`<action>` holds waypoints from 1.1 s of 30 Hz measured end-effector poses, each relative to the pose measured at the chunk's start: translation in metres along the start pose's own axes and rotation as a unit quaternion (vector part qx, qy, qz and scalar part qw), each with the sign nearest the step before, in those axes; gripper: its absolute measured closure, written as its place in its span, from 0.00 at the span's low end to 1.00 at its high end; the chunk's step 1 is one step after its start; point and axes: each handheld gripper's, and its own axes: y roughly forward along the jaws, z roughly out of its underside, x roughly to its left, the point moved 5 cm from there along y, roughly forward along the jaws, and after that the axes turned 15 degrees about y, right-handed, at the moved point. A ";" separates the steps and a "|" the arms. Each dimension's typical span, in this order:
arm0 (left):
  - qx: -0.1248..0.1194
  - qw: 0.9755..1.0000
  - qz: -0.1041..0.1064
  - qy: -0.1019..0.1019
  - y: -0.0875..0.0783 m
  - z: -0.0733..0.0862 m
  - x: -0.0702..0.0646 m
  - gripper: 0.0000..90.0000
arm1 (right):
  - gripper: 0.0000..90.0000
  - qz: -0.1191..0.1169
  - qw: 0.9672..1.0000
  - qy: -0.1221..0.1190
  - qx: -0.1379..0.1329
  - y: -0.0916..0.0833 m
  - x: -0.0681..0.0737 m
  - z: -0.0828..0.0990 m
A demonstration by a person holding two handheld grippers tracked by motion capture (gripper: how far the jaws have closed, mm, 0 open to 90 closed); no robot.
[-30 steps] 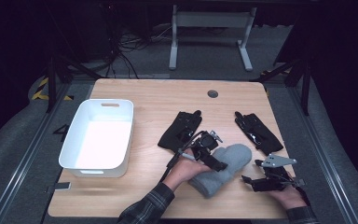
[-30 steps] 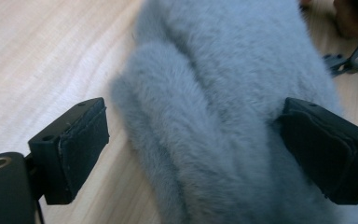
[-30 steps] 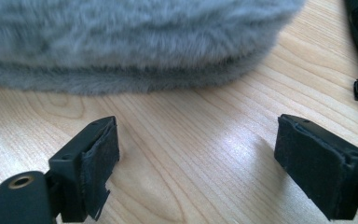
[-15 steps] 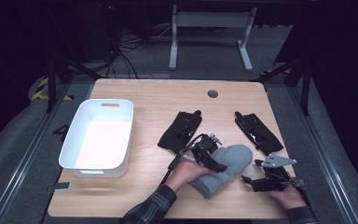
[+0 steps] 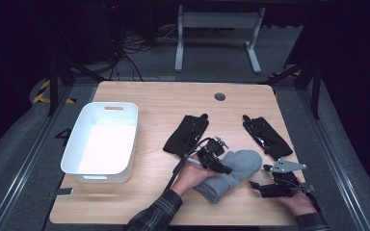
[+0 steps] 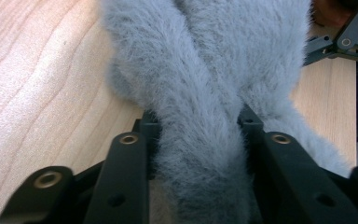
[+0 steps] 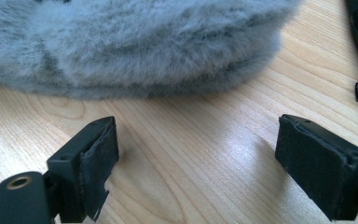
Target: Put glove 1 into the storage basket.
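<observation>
High view — grey fuzzy mitten (image 5: 231,171) lies on the table (image 5: 154,101) at the near right, long axis slanting from cuff at near-left up to the rounded tip at far-right. Left tongs (image 5: 215,158) sit on its upper-left edge, jaws have just been closing with the fleece between them. Right tongs (image 5: 264,186) rest on the wood just right of the mitten, not touching it. White bin (image 5: 101,142) is well apart to the left; two black gloves (image 5: 187,134) (image 5: 266,136) lie beyond the mitten (untouched).

Left gripper view — a ridge of the mitten (image 6: 200,116) runs straight away from the camera between the two jaws, pads pressing both sides: clenched on the fleece. Mitten body fans out ahead; the other tongs peek in top right.

Right gripper view — right tongs (image 7: 198,158) released, jaws wide with bare wood between. Mitten (image 7: 130,46) lies ahead and leftward, its edge crosswise to the jaws, near but apart.

Judgement: left hand already has it — any carry to the bin goes leftward, the left hand's side.
</observation>
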 end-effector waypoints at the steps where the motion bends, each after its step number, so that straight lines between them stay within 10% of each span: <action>1: 0.002 1.000 -0.002 0.002 -0.001 0.000 0.000 0.76 | 0.15 0.000 1.000 0.000 0.000 0.000 0.000 0.000; 13: -0.024 1.000 0.010 0.014 -0.024 -0.011 -0.012 0.77 | 0.15 -0.002 1.000 -0.002 0.001 0.000 0.000 0.000; 33: -0.047 0.998 -0.047 0.017 -0.107 -0.009 -0.004 0.77 | 0.14 -0.002 1.000 -0.005 0.001 0.000 0.000 0.000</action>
